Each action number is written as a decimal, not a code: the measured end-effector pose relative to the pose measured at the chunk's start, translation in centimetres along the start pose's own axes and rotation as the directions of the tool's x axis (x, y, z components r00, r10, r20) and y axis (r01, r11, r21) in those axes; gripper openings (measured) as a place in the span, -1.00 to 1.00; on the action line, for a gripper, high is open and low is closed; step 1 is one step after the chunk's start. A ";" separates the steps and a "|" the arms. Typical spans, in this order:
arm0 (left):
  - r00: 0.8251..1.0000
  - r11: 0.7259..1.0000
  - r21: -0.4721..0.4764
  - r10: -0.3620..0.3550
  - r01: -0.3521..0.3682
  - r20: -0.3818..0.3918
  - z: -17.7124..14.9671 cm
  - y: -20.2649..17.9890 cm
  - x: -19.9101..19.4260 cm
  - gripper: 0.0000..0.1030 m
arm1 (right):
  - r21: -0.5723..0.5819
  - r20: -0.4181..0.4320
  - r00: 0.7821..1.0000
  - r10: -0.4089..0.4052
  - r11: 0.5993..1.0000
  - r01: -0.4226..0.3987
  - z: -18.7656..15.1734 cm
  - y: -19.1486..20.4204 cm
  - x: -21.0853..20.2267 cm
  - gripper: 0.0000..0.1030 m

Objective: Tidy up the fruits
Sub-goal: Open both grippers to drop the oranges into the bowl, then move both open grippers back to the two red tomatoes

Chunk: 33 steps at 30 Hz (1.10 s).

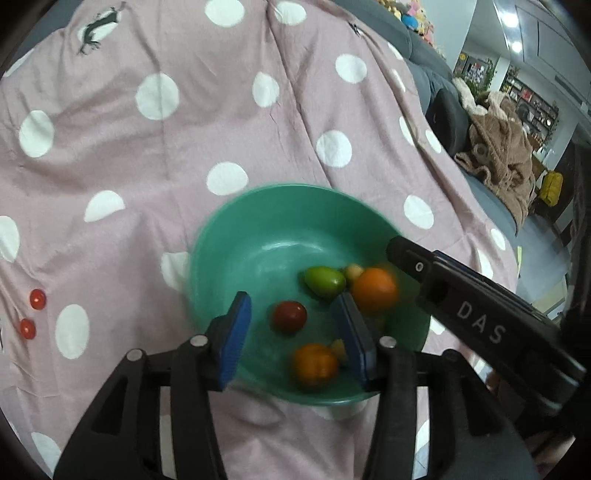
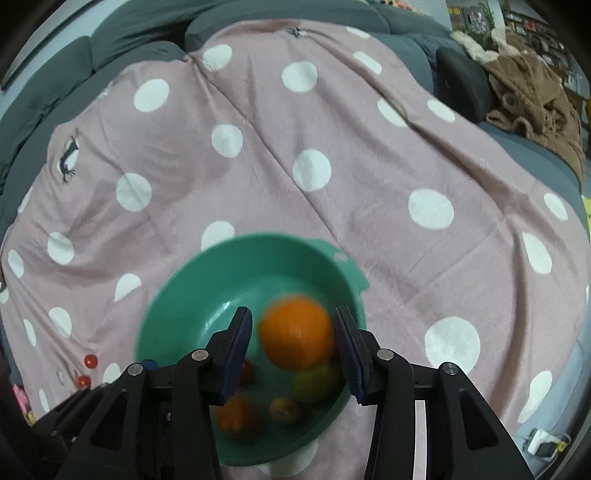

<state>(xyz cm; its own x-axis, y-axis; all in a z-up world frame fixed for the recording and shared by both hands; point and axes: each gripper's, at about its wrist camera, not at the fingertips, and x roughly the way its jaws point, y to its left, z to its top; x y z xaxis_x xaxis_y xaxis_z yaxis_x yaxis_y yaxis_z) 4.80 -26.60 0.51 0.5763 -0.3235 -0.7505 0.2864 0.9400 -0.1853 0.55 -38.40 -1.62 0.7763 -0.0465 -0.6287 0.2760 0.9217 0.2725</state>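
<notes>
A green bowl (image 1: 236,236) sits on the pink dotted cloth. It holds a green fruit (image 1: 324,281), a red tomato (image 1: 290,316), an orange (image 1: 375,290), a second orange fruit (image 1: 316,363) and small yellow pieces. My left gripper (image 1: 295,328) hangs open over the bowl, the red tomato below its blue pads, untouched. My right gripper (image 2: 293,339) stands over the same bowl (image 2: 177,302). The blurred orange (image 2: 297,334) lies between its pads, with a gap at the left pad. Two small red tomatoes (image 1: 37,299) lie on the cloth to the left.
The pink cloth with white dots (image 1: 221,129) covers a grey sofa (image 2: 129,29). A brown blanket (image 1: 506,147) is heaped at the far right. The cloth's right edge drops off past the bowl (image 2: 576,332). The right gripper's black finger (image 1: 406,254) reaches over the bowl's right rim.
</notes>
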 end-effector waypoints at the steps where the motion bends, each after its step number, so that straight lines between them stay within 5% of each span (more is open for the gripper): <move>1: 1.000 1.000 -0.008 0.003 -0.003 0.006 0.0 0.6 -0.6 0.04 | 0.001 0.010 1.000 0.013 1.000 -0.013 0.1 0.2 -0.3 -0.06; 7: 0.990 0.988 -0.080 0.133 -0.129 0.050 -1.1 7.2 -5.7 0.06 | -0.021 0.033 0.996 0.085 0.996 -0.084 0.1 2.1 -1.0 0.00; 12: 0.952 0.934 -0.204 0.306 -0.294 0.029 -2.6 16.0 -9.7 0.05 | -0.098 -0.003 0.988 0.158 0.983 -0.157 -0.6 5.7 -0.5 0.00; 19: 0.928 0.846 -0.395 0.369 -0.360 -0.054 -3.6 26.8 -10.2 -0.20 | -0.199 -0.080 0.966 0.245 0.946 -0.256 -2.5 10.7 0.4 0.00; 25: 0.940 0.845 -0.412 0.314 -0.340 -0.131 -3.7 30.0 -6.7 -0.40 | -0.264 -0.119 0.965 0.233 0.930 -0.256 -3.6 12.8 1.1 0.00; 33: 0.904 0.834 -0.355 0.355 -0.422 -0.239 -3.5 30.6 -2.9 -0.40 | -0.272 -0.122 0.968 0.220 0.930 -0.246 -3.6 12.9 1.3 0.00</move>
<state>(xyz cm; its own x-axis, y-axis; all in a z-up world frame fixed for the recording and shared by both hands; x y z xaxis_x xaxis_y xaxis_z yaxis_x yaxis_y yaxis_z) 9.20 3.48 -5.20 0.4392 0.0677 -0.8958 -0.2766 0.9589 -0.0631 3.04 -25.19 -1.54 0.7431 0.2045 -0.6372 -0.0881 0.9738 0.2099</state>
